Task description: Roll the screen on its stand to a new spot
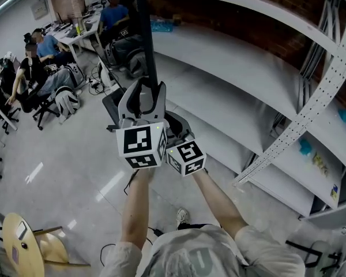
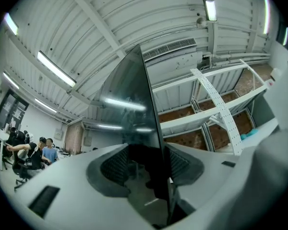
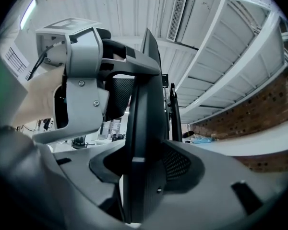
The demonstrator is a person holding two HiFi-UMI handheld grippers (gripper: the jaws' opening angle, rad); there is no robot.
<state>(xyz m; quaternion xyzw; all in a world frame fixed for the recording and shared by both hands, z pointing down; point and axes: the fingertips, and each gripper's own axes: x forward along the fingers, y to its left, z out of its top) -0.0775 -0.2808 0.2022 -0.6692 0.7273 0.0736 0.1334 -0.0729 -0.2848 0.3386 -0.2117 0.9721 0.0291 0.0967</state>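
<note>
Head view is showing the white shelf rack (image 1: 219, 56) running along the right of my grippers. A crumpled blue bag (image 1: 161, 25) is lying on a shelf beyond them, and small blue items (image 1: 305, 147) are sitting on a lower shelf far to their right. The screen (image 1: 145, 27) is standing edge-on straight ahead of me, its thin dark edge passing between the jaws of both grippers. My left gripper (image 1: 143, 96) is clamping that edge with its jaws set fairly wide and its ribbed pads (image 2: 114, 166) pressing on either side of the panel. My right gripper (image 3: 144, 163) is gripping the same edge just beside and below the left one, and the black panel is filling the gap between its jaws.
</note>
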